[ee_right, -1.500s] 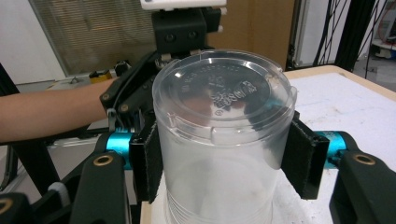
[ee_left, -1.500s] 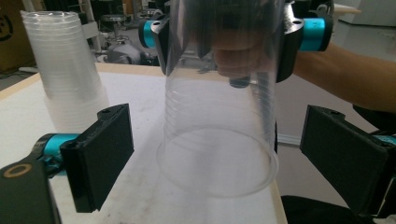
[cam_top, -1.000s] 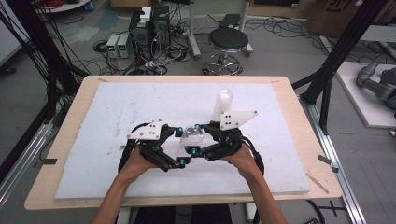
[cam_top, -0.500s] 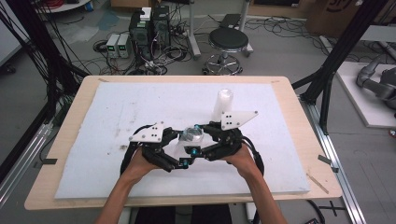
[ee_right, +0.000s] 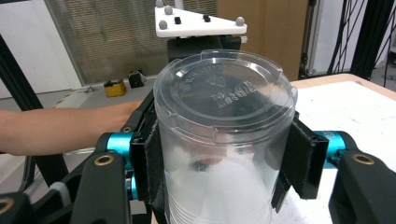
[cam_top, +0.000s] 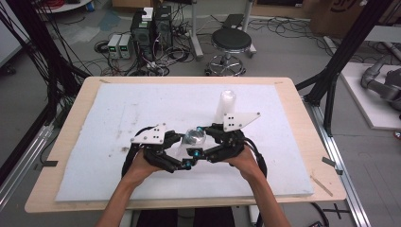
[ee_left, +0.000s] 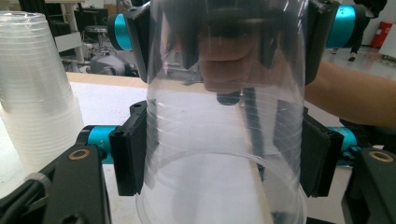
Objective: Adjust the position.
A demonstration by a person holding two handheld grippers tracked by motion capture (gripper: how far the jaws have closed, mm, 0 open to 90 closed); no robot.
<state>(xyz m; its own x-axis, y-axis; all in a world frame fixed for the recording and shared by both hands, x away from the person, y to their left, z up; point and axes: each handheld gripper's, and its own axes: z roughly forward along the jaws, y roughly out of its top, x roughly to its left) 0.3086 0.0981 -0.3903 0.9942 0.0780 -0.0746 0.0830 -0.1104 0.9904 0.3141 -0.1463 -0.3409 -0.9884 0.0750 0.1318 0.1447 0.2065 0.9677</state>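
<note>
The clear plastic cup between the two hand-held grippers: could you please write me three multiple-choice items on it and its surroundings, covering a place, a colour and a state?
1. Where does the stack of clear cups stand on the white foam mat?
A. beyond the right hand-held gripper
B. at the mat's near left corner
C. on the stool

2. What colour are the cylinders beside the jaw pads of the left hand-held gripper?
A. red
B. teal
C. yellow

3. How is the clear plastic cup held?
A. lying loose on the mat
B. by one gripper alone
C. clamped by both grippers

Answers: 1 A, the high view shows the stack just past that gripper. 2 B, both gripper views show teal cylinders. 3 C, each gripper view shows pads pressed on the cup's sides.
</note>
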